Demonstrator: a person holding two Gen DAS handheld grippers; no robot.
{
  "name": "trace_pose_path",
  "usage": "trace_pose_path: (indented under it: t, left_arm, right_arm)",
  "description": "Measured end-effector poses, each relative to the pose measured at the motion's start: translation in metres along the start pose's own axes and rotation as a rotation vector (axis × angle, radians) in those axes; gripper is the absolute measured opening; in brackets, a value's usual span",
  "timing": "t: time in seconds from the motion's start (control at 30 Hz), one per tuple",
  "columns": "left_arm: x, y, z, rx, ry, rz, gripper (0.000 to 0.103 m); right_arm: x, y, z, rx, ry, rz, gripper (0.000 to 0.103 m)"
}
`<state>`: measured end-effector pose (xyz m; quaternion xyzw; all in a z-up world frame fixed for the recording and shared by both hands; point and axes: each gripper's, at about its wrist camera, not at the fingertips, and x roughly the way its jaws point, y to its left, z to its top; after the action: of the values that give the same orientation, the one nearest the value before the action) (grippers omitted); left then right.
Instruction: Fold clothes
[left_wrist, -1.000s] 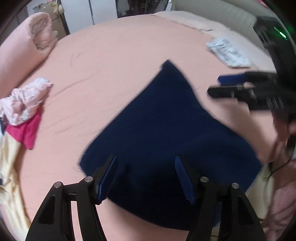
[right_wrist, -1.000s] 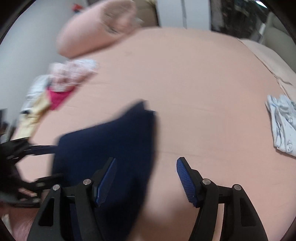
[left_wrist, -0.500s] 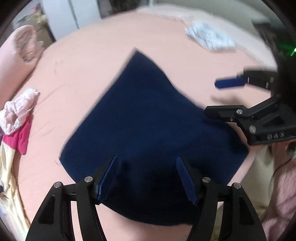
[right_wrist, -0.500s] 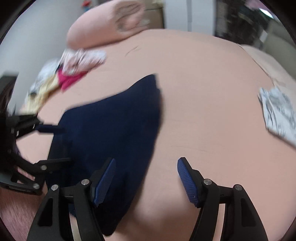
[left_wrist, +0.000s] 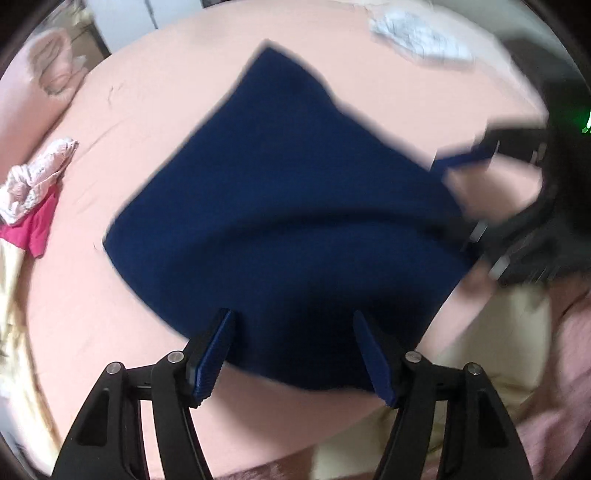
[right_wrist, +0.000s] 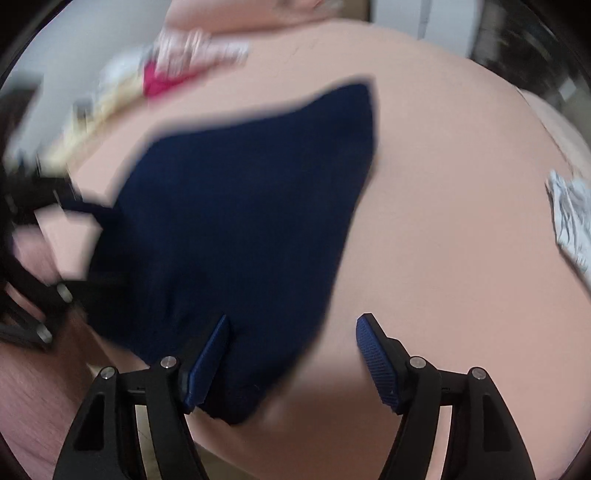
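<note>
Garment: I saw the navy cloth flat on the bed, under both tools.
Left tool: gaped, empty, over its near edge.
Right tool: gaped, empty, straddling its right corner, likely for 1 fold.

Cloth mid bed, clothes pile far left, folded item behind-right.

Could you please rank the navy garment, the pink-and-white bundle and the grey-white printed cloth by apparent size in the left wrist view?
1. navy garment, by far the largest.
2 and 3. grey-white printed cloth and pink-and-white bundle look alike; blur and fisheye distortion make their order unsure.
</note>
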<state>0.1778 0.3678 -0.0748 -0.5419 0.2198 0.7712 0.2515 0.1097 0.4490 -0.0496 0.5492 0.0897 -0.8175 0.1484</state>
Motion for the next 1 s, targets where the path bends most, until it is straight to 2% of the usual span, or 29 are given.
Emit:
trace_pose_path:
  t: [0.03, 0.13, 0.17, 0.23, 0.3, 0.37, 0.43, 0.47, 0.53, 0.57, 0.63, 0.67, 0.77, 0.8, 0.83, 0.9, 1.0]
  left_arm:
    - [-0.003, 0.004, -0.005, -0.029, -0.015, -0.011, 0.066]
    - [0.0, 0.018, -0.01, -0.088, 0.04, 0.041, 0.066]
    - [-0.002, 0.024, -0.011, -0.129, 0.04, 0.027, 0.066]
    - [-0.007, 0.037, -0.013, -0.245, 0.021, -0.03, 0.066]
    - [-0.009, 0.056, -0.018, -0.428, -0.004, -0.117, 0.066]
    - [-0.006, 0.06, -0.02, -0.526, -0.025, -0.148, 0.066]
    - [-0.004, 0.059, -0.02, -0.595, -0.053, -0.164, 0.066]
    - [-0.003, 0.056, -0.018, -0.608, -0.07, -0.164, 0.066]
    - [-0.006, 0.03, -0.005, -0.497, -0.115, -0.121, 0.066]
    - [-0.001, 0.019, 0.002, -0.454, -0.1, -0.111, 0.066]
    - [0.02, 0.001, 0.005, -0.383, 0.001, -0.056, 0.066]
    - [0.028, -0.007, 0.005, -0.351, 0.047, -0.031, 0.067]
    - [0.022, -0.012, -0.003, -0.315, 0.053, -0.04, 0.067]
    - [0.019, -0.012, -0.005, -0.315, 0.053, -0.055, 0.067]
    - [0.016, -0.009, -0.006, -0.336, 0.047, -0.078, 0.066]
    - [0.011, 0.0, -0.006, -0.423, 0.018, -0.118, 0.066]
    - [0.0, 0.015, -0.006, -0.591, -0.096, -0.165, 0.066]
  right_arm:
    - [-0.005, -0.005, -0.008, 0.013, -0.038, 0.027, 0.073]
    - [-0.011, -0.029, -0.013, 0.126, 0.008, 0.08, 0.077]
    - [-0.012, -0.035, -0.009, 0.16, 0.025, 0.097, 0.077]
    - [-0.019, -0.034, -0.004, 0.131, 0.035, 0.065, 0.077]
    - [-0.033, -0.045, -0.002, 0.12, -0.019, 0.026, 0.077]
    - [-0.034, -0.061, 0.013, 0.223, -0.07, 0.059, 0.077]
    - [-0.019, -0.083, 0.03, 0.402, -0.078, 0.125, 0.077]
    - [-0.016, -0.088, 0.029, 0.438, -0.072, 0.133, 0.077]
    - [-0.015, -0.081, 0.031, 0.39, -0.103, 0.121, 0.077]
    - [-0.006, -0.071, 0.046, 0.319, -0.115, 0.101, 0.077]
    - [0.008, -0.057, 0.043, 0.187, -0.092, 0.034, 0.077]
    - [0.028, -0.05, 0.056, 0.119, -0.048, -0.027, 0.077]
    - [0.048, -0.058, 0.085, 0.153, -0.064, -0.049, 0.077]
    - [0.049, -0.07, 0.095, 0.195, -0.064, -0.102, 0.077]
    - [0.051, -0.082, 0.102, 0.246, -0.068, -0.101, 0.077]
    - [0.056, -0.094, 0.109, 0.328, -0.043, -0.036, 0.077]
    - [0.057, -0.085, 0.115, 0.375, -0.058, 0.073, 0.077]
